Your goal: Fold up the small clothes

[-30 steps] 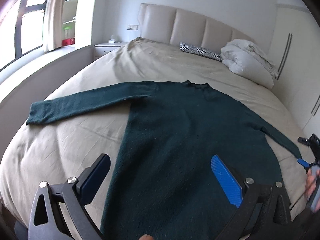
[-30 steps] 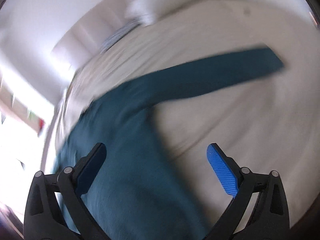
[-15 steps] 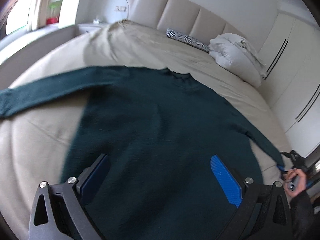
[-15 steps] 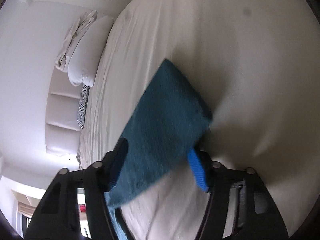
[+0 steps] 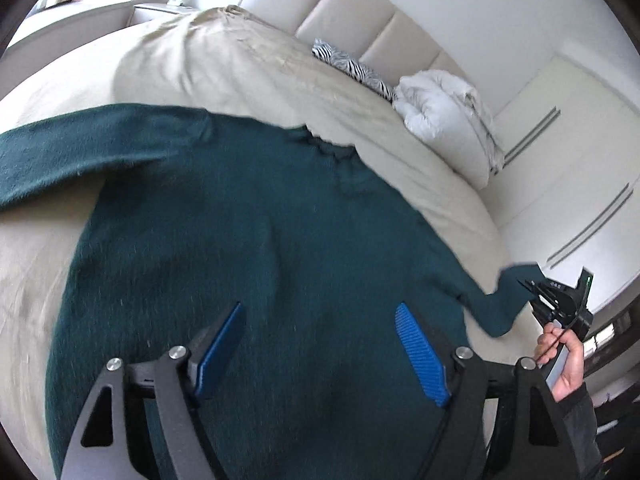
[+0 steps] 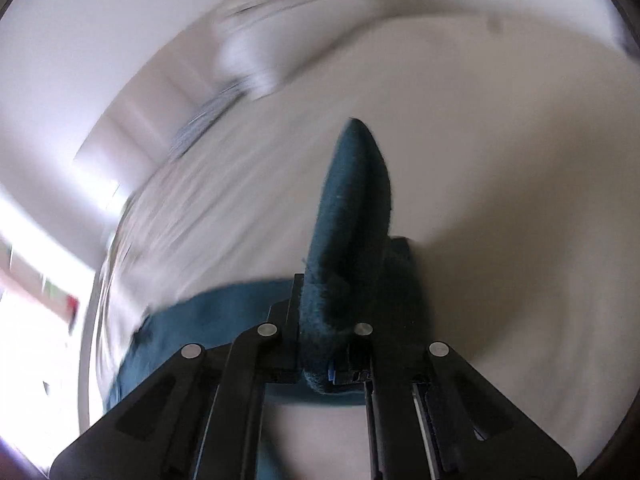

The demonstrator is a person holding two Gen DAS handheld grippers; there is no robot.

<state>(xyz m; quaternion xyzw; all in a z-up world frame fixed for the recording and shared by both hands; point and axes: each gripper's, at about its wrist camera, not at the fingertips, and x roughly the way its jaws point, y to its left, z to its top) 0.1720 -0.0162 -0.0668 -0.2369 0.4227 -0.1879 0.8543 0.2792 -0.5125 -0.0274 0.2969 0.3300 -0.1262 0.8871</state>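
A dark green long-sleeved sweater [image 5: 248,248] lies flat on the beige bed [image 5: 248,64], its left sleeve [image 5: 72,152] stretched out to the left. My left gripper [image 5: 320,344] is open and empty, hovering over the sweater's lower body. My right gripper [image 6: 332,320] is shut on the cuff of the right sleeve [image 6: 352,208], which stands up between its jaws. In the left wrist view the right gripper [image 5: 532,292] holds that sleeve end [image 5: 500,300] lifted off the bed at the right edge.
A white folded duvet [image 5: 444,120] and a zebra-pattern pillow [image 5: 352,68] lie near the padded headboard [image 5: 360,12]. White wardrobe doors [image 5: 576,184] stand to the right. A nightstand [image 5: 160,10] stands at the far left.
My right gripper closed on the right sleeve cuff and lifted it off the bed. My left gripper moved forward and right over the sweater's body, staying open.
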